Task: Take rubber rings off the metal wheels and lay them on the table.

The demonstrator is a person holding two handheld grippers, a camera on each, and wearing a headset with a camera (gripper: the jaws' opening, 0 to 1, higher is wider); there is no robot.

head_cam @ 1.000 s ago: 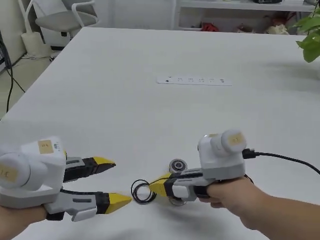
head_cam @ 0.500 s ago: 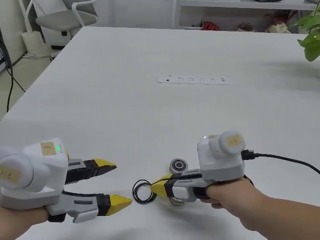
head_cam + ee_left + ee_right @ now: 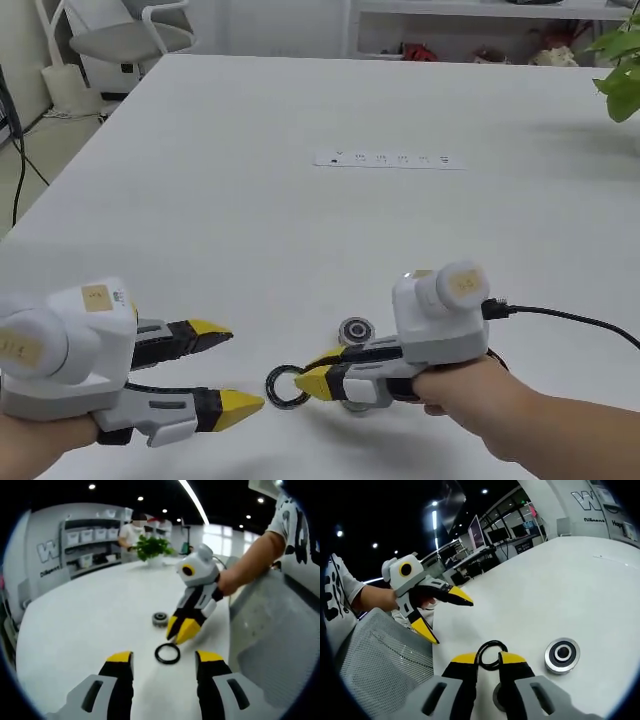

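A thin black rubber ring (image 3: 269, 386) lies flat and bare on the white table (image 3: 250, 200), close to the near edge. Just right of it and a little farther off sits a small round metal wheel (image 3: 355, 331), silver with a dark centre. The wheel lies flat on its side, near the ring but apart from it.

My left gripper (image 3: 240, 367) and right gripper (image 3: 305, 372) look alike: pale grey-white bodies, black jaws capped with pointed yellow tips, and dark oval slots sunk into the grey shells. A thin black cable (image 3: 560, 318) leaves the back of the right one. I wear a white short-sleeved shirt (image 3: 292, 517) printed with black lettering.
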